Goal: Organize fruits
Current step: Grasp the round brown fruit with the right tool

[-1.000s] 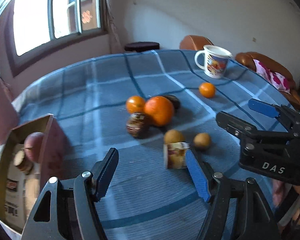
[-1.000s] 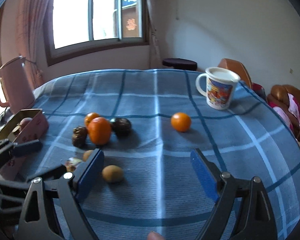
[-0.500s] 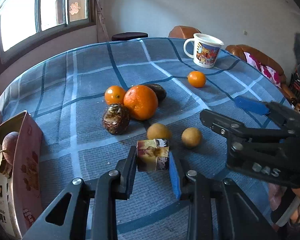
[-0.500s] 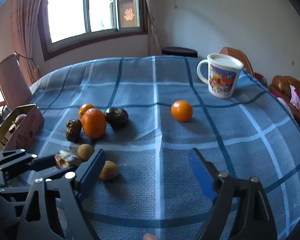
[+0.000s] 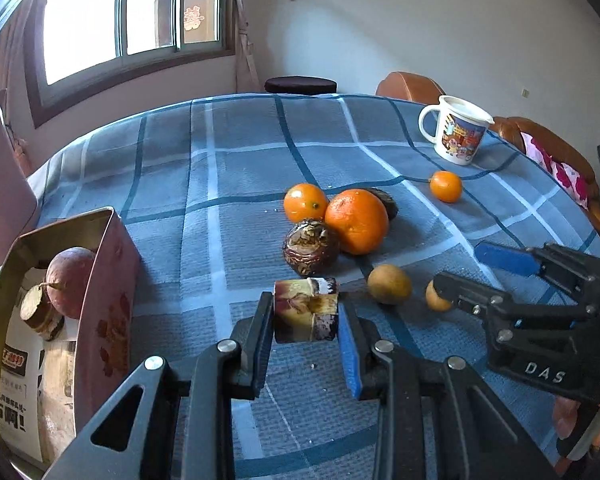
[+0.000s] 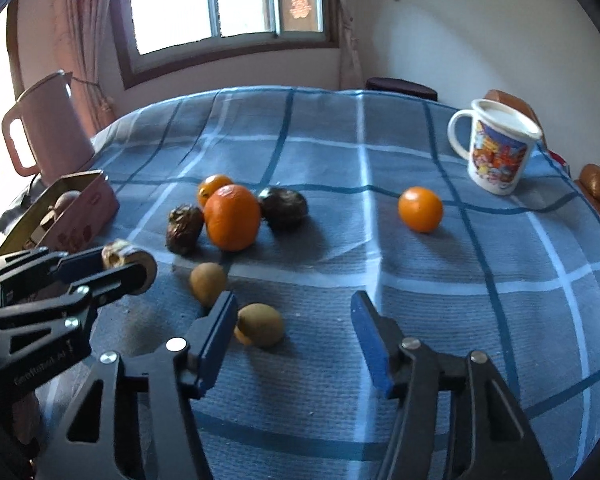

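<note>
Left wrist view
Left gripper (image 5: 306, 322): clenched on a short, stubby cut piece of fruit (image 5: 306, 314) with mottled brown and yellow rind and a pale cut end; both blue pads press its sides, just above the cloth.
Cloth (image 5: 228, 168): woven blue plaid with white and dark stripes, covering a round table.
Fruit cluster: a large dimpled orange (image 5: 356, 220) touches a smaller glossy orange (image 5: 305, 202), a wrinkled dark purple fruit (image 5: 310, 246) and a dark smooth one (image 5: 386, 200) behind it.
Small brown fruits: one smooth oval (image 5: 389, 283) just right of the held piece; another (image 5: 436, 300) partly hidden behind the right gripper's black finger.
Box (image 5: 104, 280): pink printed sides, shiny metal inside, at the left, holding a reddish round fruit (image 5: 70, 276) and a cut stub (image 5: 38, 310).
Mug (image 5: 458, 134): white, cartoon print, far right; a small orange (image 5: 445, 187) lies near it.

Right wrist view
Right gripper (image 6: 294, 338): released, its jaws have just been closing; the oval brown fruit (image 6: 260, 324) lies on the cloth between the blue pads, beside the left pad, whether touching I cannot tell.
Second brown fruit (image 6: 208, 282): round, dull skin, just beyond the left pad.
Left gripper (image 6: 112, 268): at the left edge, grasping the stubby piece (image 6: 130, 258).
Lone orange (image 6: 420, 209): smooth, well apart from the cluster.
Kettle (image 6: 48, 128): pink, matte, with a loop handle, behind the box (image 6: 80, 208).
</note>
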Demonstrator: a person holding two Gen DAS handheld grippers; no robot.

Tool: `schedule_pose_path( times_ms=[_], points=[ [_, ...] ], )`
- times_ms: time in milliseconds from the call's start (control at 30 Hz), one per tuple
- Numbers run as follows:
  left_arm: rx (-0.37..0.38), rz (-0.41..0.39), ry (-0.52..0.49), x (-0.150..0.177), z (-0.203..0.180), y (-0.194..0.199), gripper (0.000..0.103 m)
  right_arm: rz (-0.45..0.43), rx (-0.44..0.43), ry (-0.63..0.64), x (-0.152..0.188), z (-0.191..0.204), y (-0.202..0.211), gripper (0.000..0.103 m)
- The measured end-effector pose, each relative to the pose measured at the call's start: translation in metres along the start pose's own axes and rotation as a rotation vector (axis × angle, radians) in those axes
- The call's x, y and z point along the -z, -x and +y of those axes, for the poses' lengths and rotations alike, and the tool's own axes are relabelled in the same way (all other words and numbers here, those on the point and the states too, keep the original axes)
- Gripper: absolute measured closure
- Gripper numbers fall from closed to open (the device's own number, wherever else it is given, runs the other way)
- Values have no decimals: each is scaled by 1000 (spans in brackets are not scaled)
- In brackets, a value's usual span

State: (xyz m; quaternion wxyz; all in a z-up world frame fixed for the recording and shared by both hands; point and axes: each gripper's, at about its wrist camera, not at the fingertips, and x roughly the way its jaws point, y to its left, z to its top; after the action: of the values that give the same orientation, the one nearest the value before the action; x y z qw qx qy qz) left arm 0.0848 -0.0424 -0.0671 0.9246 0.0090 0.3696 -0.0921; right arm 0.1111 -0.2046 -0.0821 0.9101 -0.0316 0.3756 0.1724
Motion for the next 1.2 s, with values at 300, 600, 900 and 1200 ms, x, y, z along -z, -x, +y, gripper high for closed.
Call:
schedule_pose_path(
  times_ms=[300, 600, 900, 1200],
  points=[
    [0, 0, 7, 0, 0, 1, 71, 89, -59, 40, 2, 10, -15, 64],
    [-10, -27, 0, 1, 0, 5, 71, 68, -67, 50, 3, 13, -11, 74],
    [-23, -67, -2, 1, 0, 12, 71, -1, -73, 62, 3, 14, 3, 74],
    [-38, -109, 2, 3, 0, 20, 71, -63, -67, 91, 3, 20, 14, 74]
  ],
)
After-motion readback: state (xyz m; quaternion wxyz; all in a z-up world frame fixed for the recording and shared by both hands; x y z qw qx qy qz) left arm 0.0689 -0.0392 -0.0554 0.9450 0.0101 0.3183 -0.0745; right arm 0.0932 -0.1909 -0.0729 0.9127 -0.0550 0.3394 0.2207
